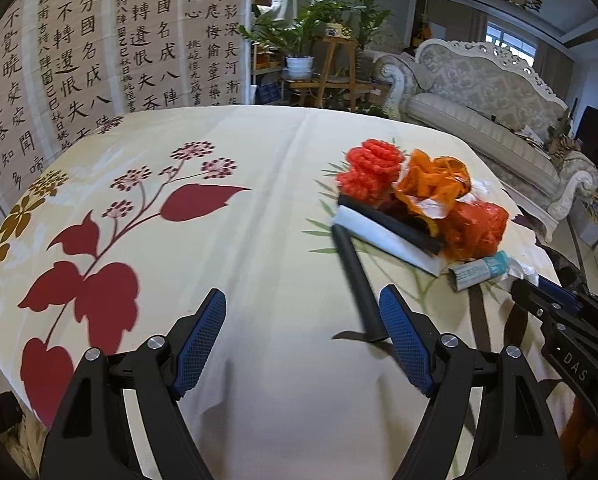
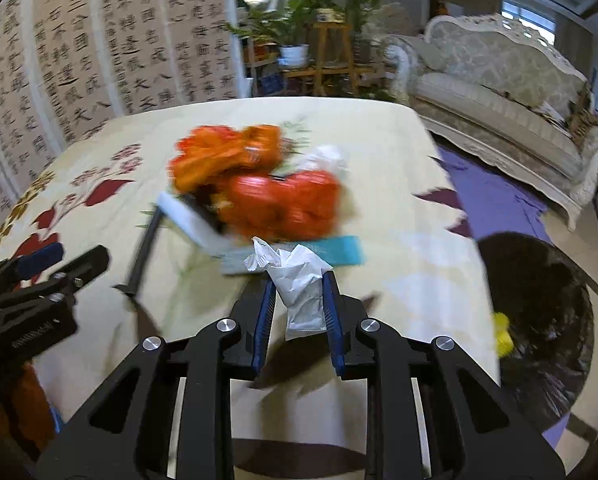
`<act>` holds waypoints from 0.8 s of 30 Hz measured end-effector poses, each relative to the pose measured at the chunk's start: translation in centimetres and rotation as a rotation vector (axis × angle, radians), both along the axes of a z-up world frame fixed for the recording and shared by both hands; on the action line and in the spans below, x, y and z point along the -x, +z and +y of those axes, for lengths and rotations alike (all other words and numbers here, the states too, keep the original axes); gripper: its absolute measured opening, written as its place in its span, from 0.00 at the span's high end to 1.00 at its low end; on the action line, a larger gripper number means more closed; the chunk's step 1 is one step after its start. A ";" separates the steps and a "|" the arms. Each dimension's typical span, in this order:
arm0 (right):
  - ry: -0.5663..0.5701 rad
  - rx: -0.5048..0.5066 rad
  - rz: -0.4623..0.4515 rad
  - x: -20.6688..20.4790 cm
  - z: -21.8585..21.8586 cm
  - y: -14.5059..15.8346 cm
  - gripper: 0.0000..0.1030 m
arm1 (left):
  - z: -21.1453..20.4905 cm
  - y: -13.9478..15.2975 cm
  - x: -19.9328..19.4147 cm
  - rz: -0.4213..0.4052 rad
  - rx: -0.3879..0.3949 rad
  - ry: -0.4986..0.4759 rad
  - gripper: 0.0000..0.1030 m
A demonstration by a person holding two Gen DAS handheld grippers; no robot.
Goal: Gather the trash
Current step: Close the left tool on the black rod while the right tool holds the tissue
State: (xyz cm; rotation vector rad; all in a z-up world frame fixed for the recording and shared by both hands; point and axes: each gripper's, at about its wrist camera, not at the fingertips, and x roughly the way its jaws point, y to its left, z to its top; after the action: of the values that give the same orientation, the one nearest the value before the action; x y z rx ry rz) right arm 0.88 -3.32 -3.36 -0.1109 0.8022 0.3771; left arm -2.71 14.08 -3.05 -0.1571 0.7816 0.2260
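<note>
Evidently, we held a crumpled white paper wrapper (image 2: 299, 280) clamped between the blue pads of the right gripper (image 2: 299, 300), lifted just clear of the floral tablecloth (image 2: 399, 152). Our left gripper (image 1: 303, 320) hung with its fingers spread wide and nothing between them, its right fingertip (image 1: 395, 312) just beside the near end of a black tube (image 1: 357, 280) that lay on the cloth.

Most of the trash remained in one heap on the table: a red mesh net (image 1: 369, 172), orange crinkled packaging (image 1: 435, 180), a red plastic bag (image 1: 475, 228), a white foam strip (image 1: 387, 240) with a second dark strip (image 1: 391, 220) lying against it, and a rolled teal-and-white pack (image 1: 481, 268) at the heap's near edge.

Below the table's right edge stood a bin lined with a black bag (image 2: 539, 320); something yellow (image 2: 503, 336) showed at its rim (whether it lay inside the bag or against it we could not tell).

We judged the task to be at an early stage: one piece was in hand and not yet dropped, at most one piece had been binned, and the whole heap plus the black tube was left to collect.
</note>
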 end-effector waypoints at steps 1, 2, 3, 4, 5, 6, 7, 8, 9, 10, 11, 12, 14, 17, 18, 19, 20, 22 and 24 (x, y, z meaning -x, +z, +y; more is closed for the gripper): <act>-0.025 0.002 0.008 -0.3 -0.6 -0.3 0.77 | -0.2 -0.1 -0.3 0.005 0.002 -0.006 0.28; -0.043 0.000 0.014 -0.5 -1.3 -0.5 0.77 | -0.4 -0.1 -0.6 0.011 0.001 -0.010 0.28; -0.063 -0.001 0.021 -0.8 -1.9 -0.7 0.77 | -0.6 -0.3 -0.9 0.021 -0.002 -0.015 0.30; -0.076 0.001 0.024 -0.9 -2.4 -0.8 0.77 | -0.9 -0.4 -1.2 0.028 -0.005 -0.019 0.32; -0.093 0.003 0.028 -1.2 -2.8 -0.9 0.77 | -1.0 -0.6 -1.5 0.036 -0.008 -0.024 0.33; -0.104 0.004 0.032 -1.4 -3.2 -1.0 0.77 | -1.2 -0.7 -1.7 0.043 -0.010 -0.027 0.38; -0.111 0.000 0.035 -1.6 -3.5 -1.1 0.77 | -1.3 -0.8 -1.9 0.053 -0.009 -0.032 0.41; -0.114 -0.005 0.037 -1.8 -3.7 -1.2 0.77 | -1.5 -1.0 -2.2 0.067 -0.006 -0.037 0.42; -0.117 -0.006 0.037 -1.9 -3.9 -1.2 0.77 | -1.7 -1.2 -2.3 0.075 -0.006 -0.041 0.44; -0.117 -0.004 0.037 -2.0 -3.9 -1.3 0.77 | -1.9 -1.3 -2.5 0.083 -0.007 -0.045 0.46; -0.117 -0.005 0.036 -2.0 -3.9 -1.3 0.77 | -2.0 -1.4 -2.7 0.096 -0.010 -0.050 0.48; -0.117 -0.007 0.037 -2.1 -3.9 -1.4 0.77 | -2.2 -1.6 -2.9 0.106 -0.011 -0.056 0.53; -0.116 -0.011 0.040 -2.1 -4.0 -1.5 0.77 | -2.5 -1.7 -2.9 0.108 -0.023 -0.061 0.58; -0.115 -0.015 0.043 -2.1 -4.1 -1.6 0.77 | -2.6 -1.7 -2.8 0.104 -0.045 -0.066 0.68; -0.115 -0.016 0.044 -2.1 -4.1 -1.7 0.77 | -2.7 -1.7 -2.7 0.103 -0.052 -0.067 0.73; -0.115 -0.016 0.045 -2.1 -4.1 -1.7 0.77 | -2.8 -1.7 -2.6 0.101 -0.062 -0.067 0.78; -0.114 -0.017 0.044 -2.1 -4.2 -1.8 0.77 | -2.9 -1.8 -2.6 0.100 -0.070 -0.065 0.79; -0.113 -0.016 0.043 -2.2 -4.2 -1.8 0.77 | -2.9 -1.8 -2.5 0.088 -0.058 -0.074 0.86; -0.114 -0.017 0.044 -2.2 -4.3 -1.8 0.77 | -2.7 -1.8 -2.5 0.085 -0.051 -0.074 0.86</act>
State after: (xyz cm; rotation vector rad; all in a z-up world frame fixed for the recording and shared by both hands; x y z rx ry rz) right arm 3.12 -7.59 -5.19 -0.0413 0.8450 0.2795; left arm -0.20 11.38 -4.80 -0.0706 0.8638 0.1827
